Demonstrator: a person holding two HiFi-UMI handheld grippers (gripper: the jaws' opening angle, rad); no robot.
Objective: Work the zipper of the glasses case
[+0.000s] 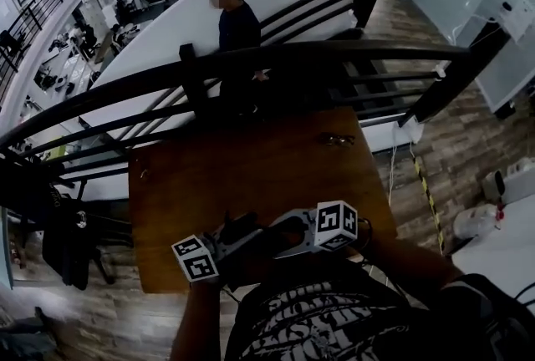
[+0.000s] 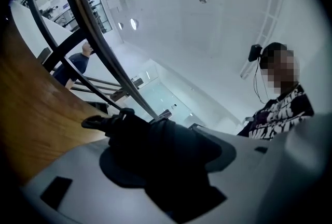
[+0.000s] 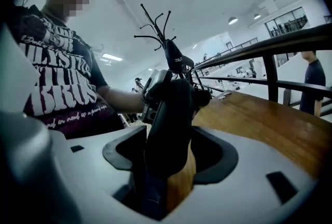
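Observation:
The dark glasses case (image 1: 244,227) is off the wooden table (image 1: 251,159), above its near edge, between my two grippers. My left gripper (image 1: 224,241) is on the case's left end. In the left gripper view the case (image 2: 155,140) fills the space between the grey jaws of my left gripper (image 2: 166,166), and a small dark tab (image 2: 96,122) sticks out at its far end. In the right gripper view the case (image 3: 168,119) stands edge-on inside my right gripper (image 3: 171,161), with wood showing between it and the right jaw. My left gripper (image 3: 154,83) clasps its far end there.
A small metal object (image 1: 338,139) lies near the table's far right corner. A dark curved railing (image 1: 251,58) runs just behind the table, with a person (image 1: 236,21) on the stairs beyond it. A coat stand (image 3: 155,21) rises behind the case. A white surface (image 1: 501,242) stands at the right.

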